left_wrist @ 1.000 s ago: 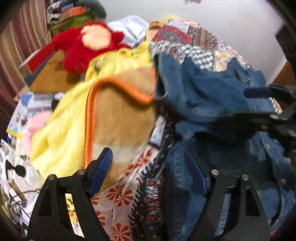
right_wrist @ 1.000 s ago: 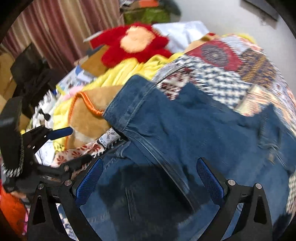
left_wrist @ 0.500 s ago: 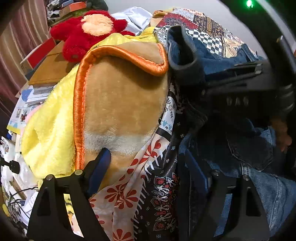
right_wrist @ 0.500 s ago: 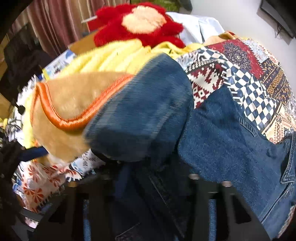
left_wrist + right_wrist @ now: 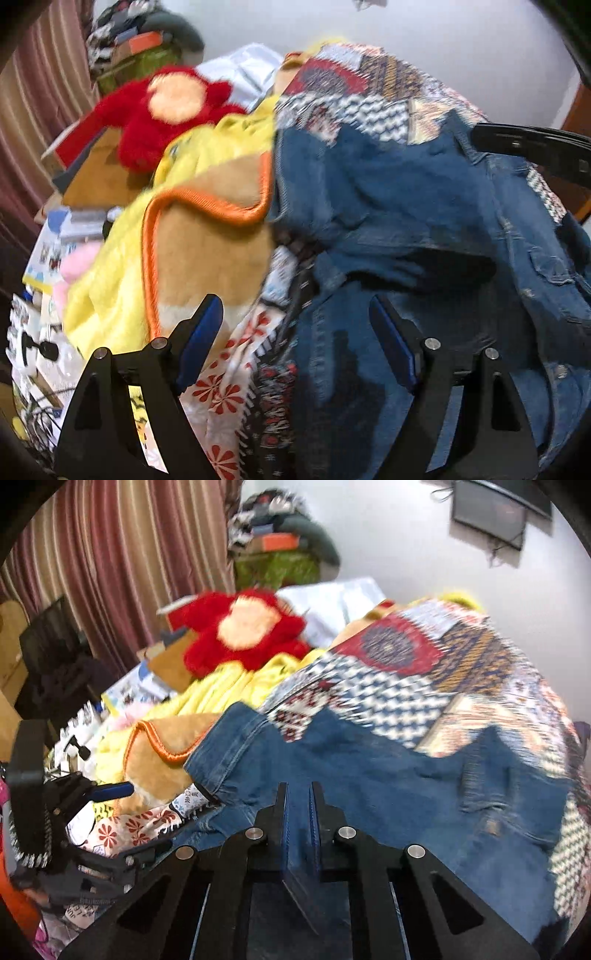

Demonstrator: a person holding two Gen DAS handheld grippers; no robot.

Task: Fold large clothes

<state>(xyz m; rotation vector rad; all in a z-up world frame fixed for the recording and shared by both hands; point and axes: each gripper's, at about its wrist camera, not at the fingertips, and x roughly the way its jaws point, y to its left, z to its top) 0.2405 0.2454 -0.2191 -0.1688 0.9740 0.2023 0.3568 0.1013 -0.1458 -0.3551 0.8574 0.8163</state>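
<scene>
A blue denim jacket (image 5: 399, 206) lies rumpled on a patterned quilt (image 5: 373, 99) on the bed. It also shows in the right wrist view (image 5: 369, 771). My left gripper (image 5: 295, 325) is open and empty, just above the jacket's lower left part. My right gripper (image 5: 298, 805) is shut on a fold of the denim jacket and holds it up. The left gripper also shows at the left edge of the right wrist view (image 5: 107, 794).
A tan blanket with orange trim (image 5: 207, 251) and a yellow blanket (image 5: 110, 280) lie left of the jacket. A red plush toy (image 5: 166, 107) sits behind them. A floral cloth (image 5: 229, 387) lies under the left gripper. Boxes, papers and a striped curtain (image 5: 110, 561) fill the left side.
My right gripper, open a second ago, has closed on a fold of the denim jacket and pulled back. My left gripper stayed open and drew back from the bedding.
</scene>
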